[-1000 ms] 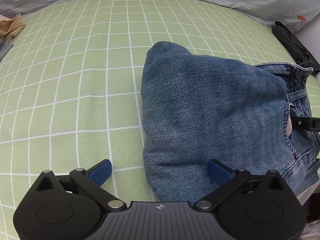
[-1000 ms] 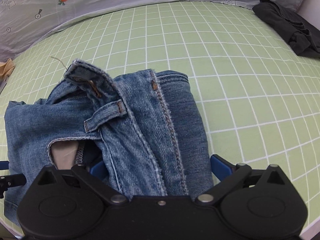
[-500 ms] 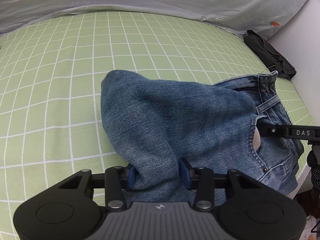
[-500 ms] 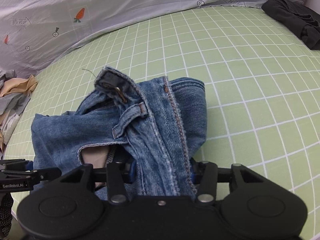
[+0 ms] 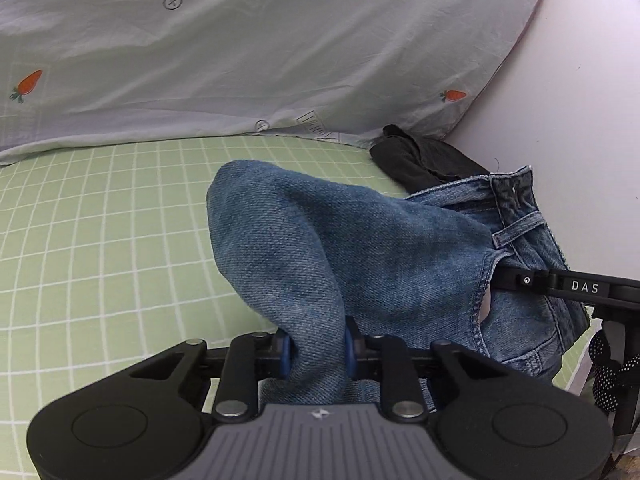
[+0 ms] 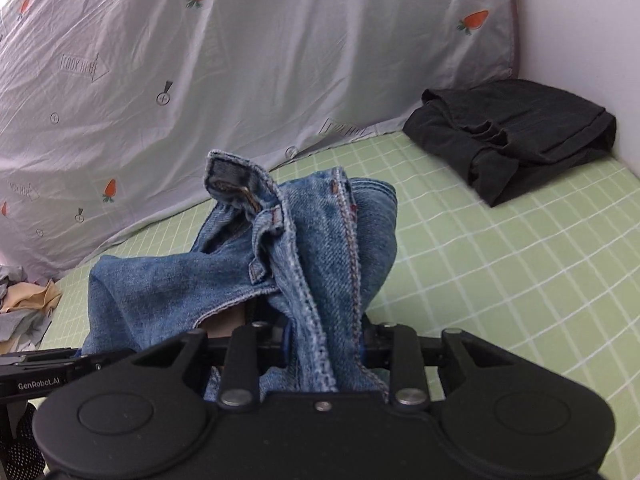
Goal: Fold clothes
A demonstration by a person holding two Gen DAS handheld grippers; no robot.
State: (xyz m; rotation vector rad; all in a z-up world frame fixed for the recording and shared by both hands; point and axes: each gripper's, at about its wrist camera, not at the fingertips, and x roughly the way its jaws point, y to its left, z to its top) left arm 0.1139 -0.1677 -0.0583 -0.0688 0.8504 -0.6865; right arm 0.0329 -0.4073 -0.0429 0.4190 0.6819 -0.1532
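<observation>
Bunched blue denim jeans hang lifted over the green white-checked bed, pinched at both ends.
You risk the fold collapsing: your left hand-held gripper clamps only a narrow wad, your right hand-held gripper the thick waistband seam; uneven pull could slip either, or drag denim onto the folded black garment.

A bed is seen, covered by a light green sheet crossed by a white grid. Behind it a pale grey cloth is draped — printed with small orange carrots and arrow marks. A dark, roughly folded garment is laid on the sheet in the far right corner, beside a plain white wall. At the left edge, a loose heap of beige and grey clothes is partly shown.
</observation>
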